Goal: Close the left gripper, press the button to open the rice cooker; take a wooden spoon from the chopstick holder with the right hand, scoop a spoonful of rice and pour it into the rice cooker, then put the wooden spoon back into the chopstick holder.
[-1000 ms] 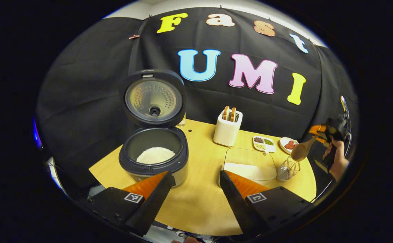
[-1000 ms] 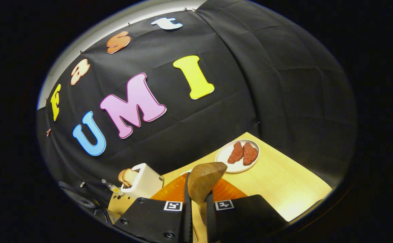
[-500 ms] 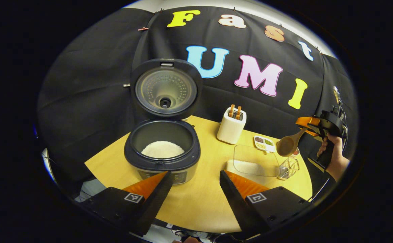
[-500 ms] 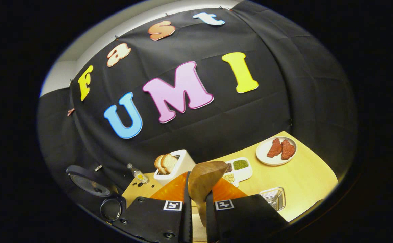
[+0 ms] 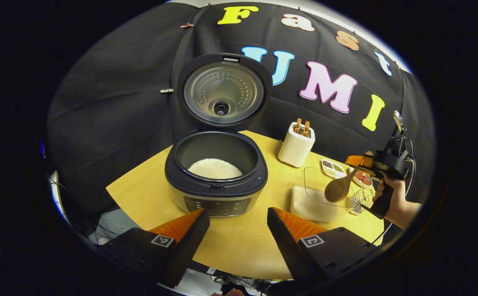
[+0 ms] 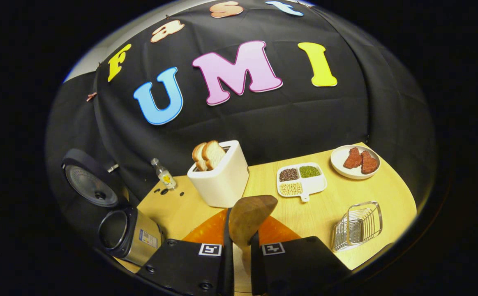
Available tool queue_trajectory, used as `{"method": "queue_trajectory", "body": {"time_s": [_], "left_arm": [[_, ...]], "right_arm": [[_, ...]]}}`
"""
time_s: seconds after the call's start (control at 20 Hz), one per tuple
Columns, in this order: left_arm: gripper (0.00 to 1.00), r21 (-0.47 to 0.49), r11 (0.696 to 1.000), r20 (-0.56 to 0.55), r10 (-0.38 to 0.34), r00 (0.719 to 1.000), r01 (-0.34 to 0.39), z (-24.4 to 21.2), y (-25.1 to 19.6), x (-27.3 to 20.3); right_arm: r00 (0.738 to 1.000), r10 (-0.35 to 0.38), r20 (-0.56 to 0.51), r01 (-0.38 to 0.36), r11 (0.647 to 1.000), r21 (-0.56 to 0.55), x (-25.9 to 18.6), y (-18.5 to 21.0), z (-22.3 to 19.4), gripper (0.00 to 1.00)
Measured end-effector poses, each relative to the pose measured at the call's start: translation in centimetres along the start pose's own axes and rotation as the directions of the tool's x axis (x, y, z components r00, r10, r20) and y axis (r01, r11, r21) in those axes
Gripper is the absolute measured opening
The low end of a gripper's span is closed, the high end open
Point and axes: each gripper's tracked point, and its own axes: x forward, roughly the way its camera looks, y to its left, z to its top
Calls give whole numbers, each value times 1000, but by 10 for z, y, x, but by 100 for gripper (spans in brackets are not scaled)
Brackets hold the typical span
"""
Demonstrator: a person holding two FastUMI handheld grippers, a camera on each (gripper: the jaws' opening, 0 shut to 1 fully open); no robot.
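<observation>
While the right gripper (image 6: 239, 250) clamps the wooden spoon (image 6: 248, 218) by its handle, the scoop comes next.
Bowl forward, dip into the rice container (image 5: 313, 201) beside the chopstick holder (image 6: 357, 226); left gripper (image 5: 234, 230) waits wide before the open rice cooker (image 5: 216, 172).

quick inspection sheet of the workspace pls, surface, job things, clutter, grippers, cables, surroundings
surface: wooden table, rounded edge.
job's things: rice cooker open, lid upright, white rice inside; wooden spoon in the air above the clear rice container; wire chopstick holder standing empty.
clutter: toaster with bread, divided dish of beans, plate of red pieces, small bottle.
grippers: left gripper jaws apart, holding nothing; right gripper jaws closed on the spoon handle, held by a hand.
cables: some below the table's near edge.
surroundings: black cloth wall.
</observation>
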Motion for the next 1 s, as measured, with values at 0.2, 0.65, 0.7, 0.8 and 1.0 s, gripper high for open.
{"method": "queue_trajectory", "body": {"time_s": [0.2, 0.65, 0.7, 0.8, 1.0], "left_arm": [[96, -8, 1000, 1, 10, 1000, -10, -1, 11, 4], [96, -62, 997, 7, 53, 999, -53, 0, 45, 3], [96, -74, 996, 5, 50, 999, -49, 0, 46, 3], [93, -110, 993, -3, 37, 999, -37, -1, 47, 3], [96, -116, 993, 12, 37, 999, -35, 5, 52, 0]], "right_arm": [[996, -6, -87, 6, 1000, 3, 10, 15, -43, 21], [985, 17, -174, 16, 982, 190, 15, 58, -65, 16], [982, 25, -190, 20, 972, 232, 18, 61, -67, 21], [976, 21, -217, 48, 951, 307, 25, 63, -67, 21], [965, 22, -260, 94, 900, 425, 28, 62, -65, 21]]}}
